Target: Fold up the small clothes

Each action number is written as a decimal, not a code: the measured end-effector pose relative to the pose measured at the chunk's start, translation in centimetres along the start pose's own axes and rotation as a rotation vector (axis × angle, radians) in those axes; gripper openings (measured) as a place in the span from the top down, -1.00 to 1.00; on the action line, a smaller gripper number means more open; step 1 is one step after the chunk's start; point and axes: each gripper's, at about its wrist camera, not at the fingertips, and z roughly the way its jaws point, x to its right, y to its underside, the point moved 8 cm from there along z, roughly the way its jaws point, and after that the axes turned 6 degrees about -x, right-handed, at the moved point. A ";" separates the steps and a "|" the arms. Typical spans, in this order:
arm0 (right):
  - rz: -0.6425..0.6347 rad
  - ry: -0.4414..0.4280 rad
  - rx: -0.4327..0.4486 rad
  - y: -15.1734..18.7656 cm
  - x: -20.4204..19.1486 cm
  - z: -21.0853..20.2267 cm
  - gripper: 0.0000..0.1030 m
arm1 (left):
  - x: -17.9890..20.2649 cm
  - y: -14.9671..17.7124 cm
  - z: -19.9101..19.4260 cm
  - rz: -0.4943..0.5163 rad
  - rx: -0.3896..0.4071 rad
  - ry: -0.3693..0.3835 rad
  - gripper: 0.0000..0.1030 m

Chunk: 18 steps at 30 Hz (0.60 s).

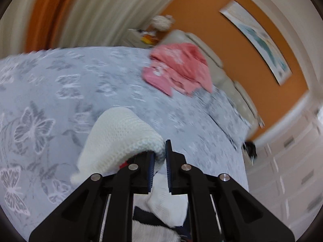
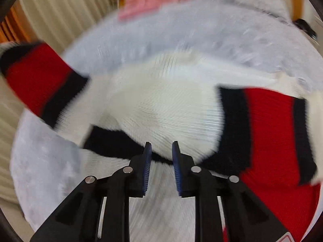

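Observation:
A white knit sweater (image 2: 161,100) with red and black bands lies spread on a grey butterfly bedspread (image 2: 181,32). One banded sleeve (image 2: 34,76) is lifted at the left and another red band (image 2: 270,125) lies at the right. My right gripper (image 2: 161,147) hovers just over the sweater's black stripe, its jaws a little apart with nothing pinched between them. In the left wrist view, my left gripper (image 1: 160,153) is shut on a fold of the white sweater (image 1: 119,137), which bulges up over the left finger and hangs below.
A crumpled pink garment (image 1: 177,66) lies at the far side of the bedspread (image 1: 60,84), near a beige headboard (image 1: 228,76). A white dresser (image 1: 292,171) stands to the right of the bed. Pale curtains (image 1: 101,10) hang behind.

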 end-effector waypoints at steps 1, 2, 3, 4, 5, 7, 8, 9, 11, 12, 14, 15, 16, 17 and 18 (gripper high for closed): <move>0.027 0.000 0.054 1.1 1.5 -2.6 0.18 | 1.8 0.9 -0.1 0.048 -0.010 0.018 0.85; 0.036 0.030 0.097 2.8 3.2 -5.1 0.11 | 3.6 1.9 -0.1 0.094 -0.019 0.040 0.85; 0.036 0.057 0.109 3.9 4.4 -6.4 0.11 | 6.2 3.3 0.0 0.147 -0.033 0.065 0.85; 0.040 0.104 0.114 5.6 6.2 -8.1 0.09 | 8.2 4.6 0.3 0.169 -0.050 0.094 0.84; 0.058 0.163 0.106 7.9 8.8 -9.9 0.08 | 10.3 6.1 0.7 0.175 -0.078 0.133 0.84; 0.113 0.215 0.087 11.2 12.5 -12.1 0.08 | 14.9 10.3 2.3 0.163 -0.155 0.219 0.79; 0.137 0.228 0.075 12.6 14.1 -12.9 0.08 | 17.4 12.8 3.3 0.164 -0.189 0.257 0.74; 0.170 0.243 0.053 14.3 16.1 -13.8 0.08 | 19.7 15.3 4.2 0.182 -0.226 0.289 0.43; 0.220 0.264 0.004 16.8 19.1 -14.7 0.08 | 22.8 20.5 5.8 0.244 -0.298 0.323 -0.40; 0.237 0.258 -0.013 17.7 19.6 -15.1 0.08 | 23.4 23.6 6.4 0.283 -0.321 0.283 -0.55; 0.265 0.207 -0.031 18.3 20.3 -15.5 0.08 | 23.0 27.1 6.3 0.350 -0.345 0.254 -0.55; 0.264 0.182 -0.028 17.8 20.5 -15.6 0.08 | 22.0 28.2 6.0 0.376 -0.355 0.235 -0.55; 0.247 0.175 -0.019 16.9 20.3 -15.7 0.08 | 20.8 28.9 5.5 0.392 -0.361 0.219 -0.55; 0.222 0.163 -0.012 15.9 20.2 -15.5 0.03 | 19.6 29.5 4.8 0.405 -0.365 0.204 -0.55; 0.191 0.146 -0.011 14.2 19.7 -15.0 -0.01 | 17.4 29.9 3.8 0.414 -0.369 0.170 -0.56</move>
